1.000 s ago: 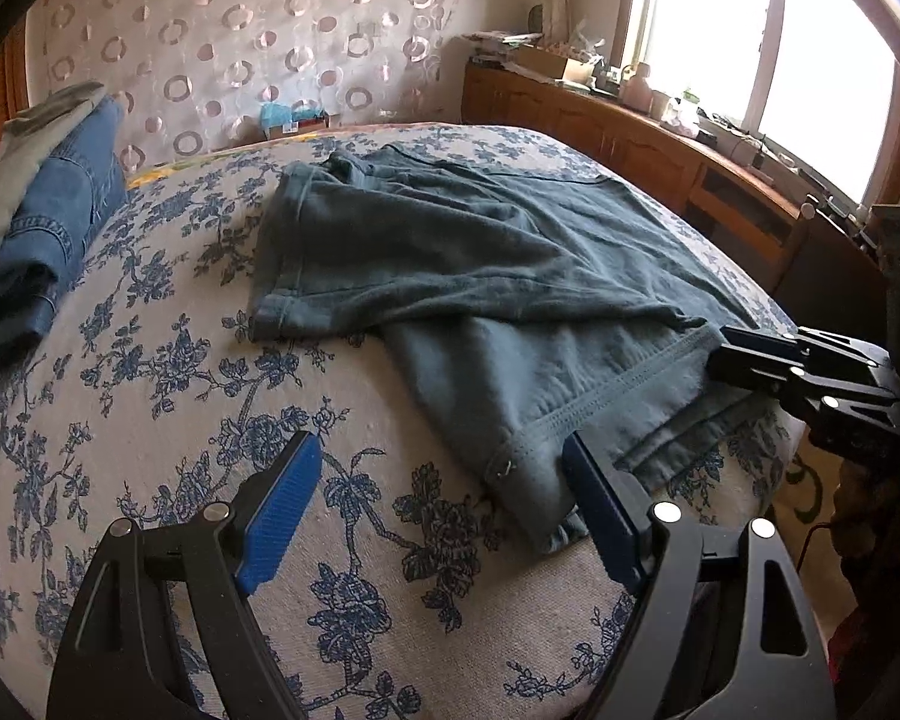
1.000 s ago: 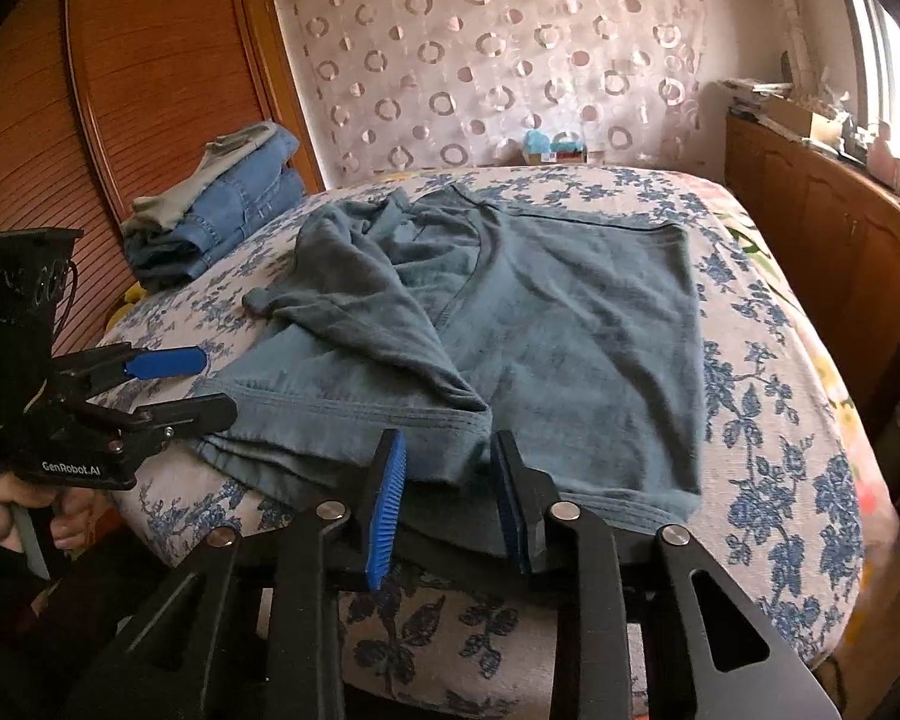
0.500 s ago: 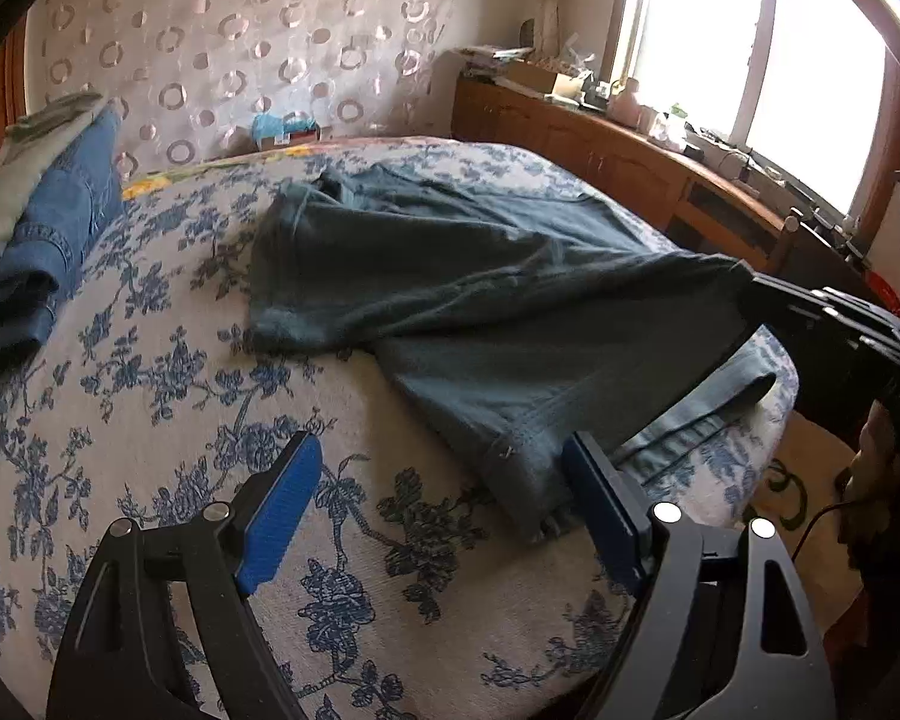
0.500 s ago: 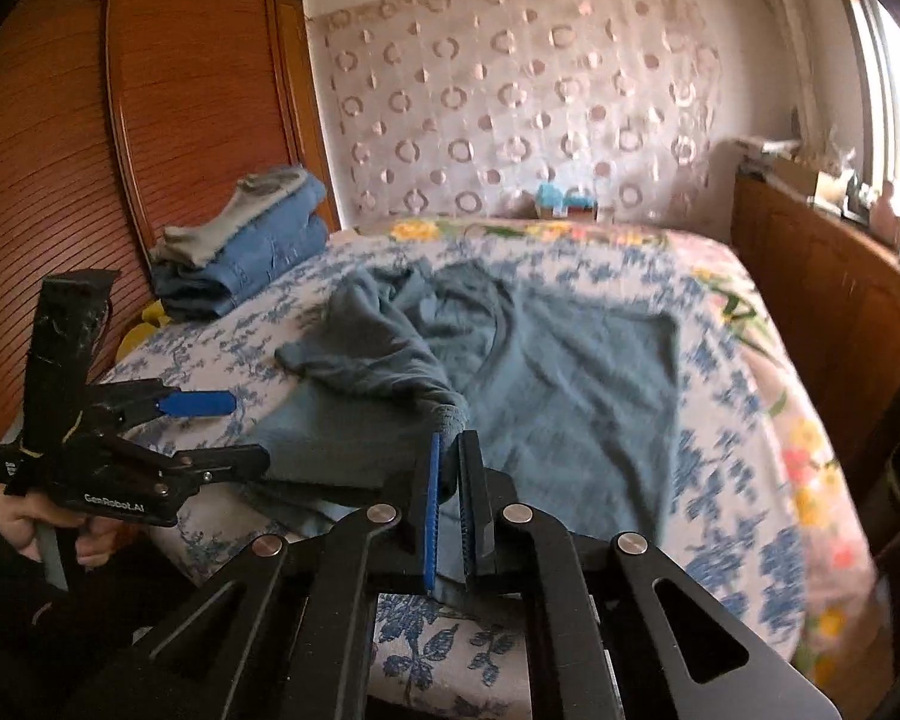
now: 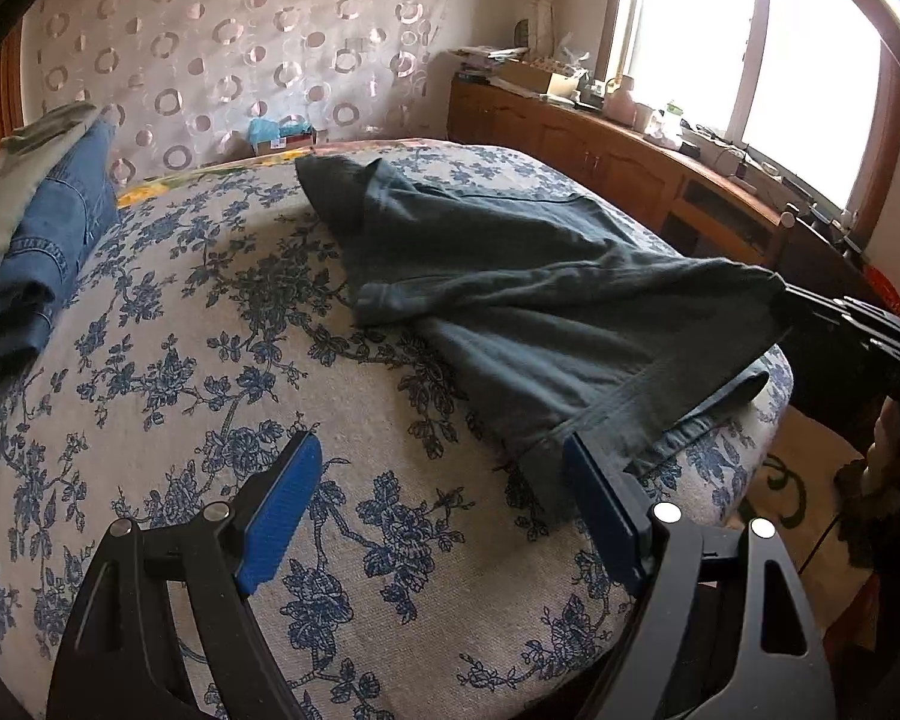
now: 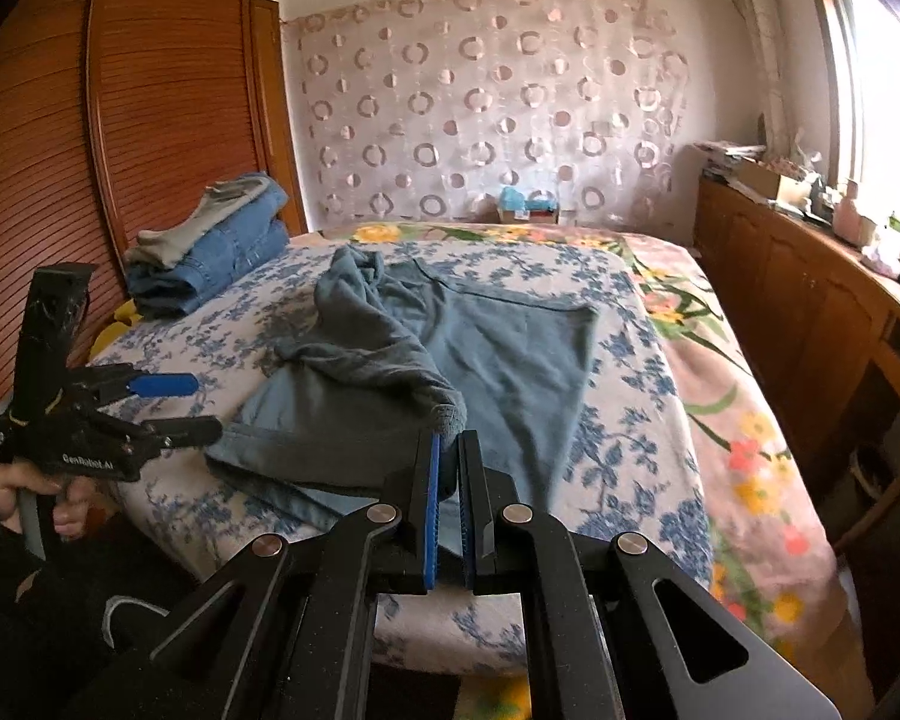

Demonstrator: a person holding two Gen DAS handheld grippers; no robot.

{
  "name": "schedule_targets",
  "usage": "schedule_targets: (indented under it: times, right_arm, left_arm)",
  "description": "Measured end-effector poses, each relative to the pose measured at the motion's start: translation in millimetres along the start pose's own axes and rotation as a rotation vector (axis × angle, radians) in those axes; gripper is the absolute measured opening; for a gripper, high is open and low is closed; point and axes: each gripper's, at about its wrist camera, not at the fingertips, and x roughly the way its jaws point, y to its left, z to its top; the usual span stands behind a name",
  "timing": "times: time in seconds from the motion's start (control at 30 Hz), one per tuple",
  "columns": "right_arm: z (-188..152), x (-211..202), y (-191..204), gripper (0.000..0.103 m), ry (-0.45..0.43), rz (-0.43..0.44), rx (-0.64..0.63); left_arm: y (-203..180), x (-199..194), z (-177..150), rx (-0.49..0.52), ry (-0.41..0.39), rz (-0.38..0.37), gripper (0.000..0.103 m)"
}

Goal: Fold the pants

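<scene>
Grey-blue pants (image 5: 546,300) lie spread on the floral bed (image 5: 222,372), also in the right wrist view (image 6: 498,348). My right gripper (image 6: 449,444) is shut on the pants' upper layer and holds it lifted above the near edge of the bed; it shows at the right of the left wrist view (image 5: 780,294). My left gripper (image 5: 444,492) is open and empty, low over the bed, its right finger beside the pants' near corner. It shows at the left of the right wrist view (image 6: 192,408).
A stack of folded jeans and clothes (image 6: 210,246) sits at the far left of the bed (image 5: 36,240). A wooden wardrobe (image 6: 120,120) stands left of the bed. A wooden sideboard (image 6: 810,276) with clutter runs under the window at the right.
My right gripper shut on the pants' upper layer and raised it, pulling that layer up and toward the near edge. My left gripper stayed open and rose slightly.
</scene>
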Motion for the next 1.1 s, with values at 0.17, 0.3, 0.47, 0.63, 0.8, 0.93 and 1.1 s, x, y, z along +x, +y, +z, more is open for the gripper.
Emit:
schedule_targets:
  times: [0.17, 0.3, 0.47, 0.63, 0.8, 0.93, 1.1]
  right_arm:
    - [-4, -4, -7, 0.006, 0.018, -0.015, 0.016]
    - [-11, 1, -8, 0.006, 0.056, -0.028, 0.012]
    - [-18, 5, -9, 0.006, 0.093, -0.034, 0.009]
    - [-19, 7, -11, 0.006, 0.113, -0.037, 0.018]
    - [-15, 8, -13, 0.011, 0.112, -0.038, 0.029]
    - [-12, 5, -11, 0.032, 0.093, -0.053, 0.031]
    - [-7, 7, -10, 0.034, 0.082, -0.037, 0.041]
  left_arm:
    - [0, 0, 0, 0.001, 0.001, 0.0, 0.083]
    - [-1, 0, 0, 0.003, -0.001, 0.001, 0.083]
    - [-4, -3, 0, 0.003, -0.016, 0.004, 0.083]
    - [-4, -6, 0, 0.0, -0.027, 0.012, 0.083]
    - [-1, -10, 1, -0.005, -0.04, 0.017, 0.083]
    - [1, -15, 1, -0.011, -0.052, 0.022, 0.083]
    - [8, -25, 4, -0.017, -0.076, 0.038, 0.083]
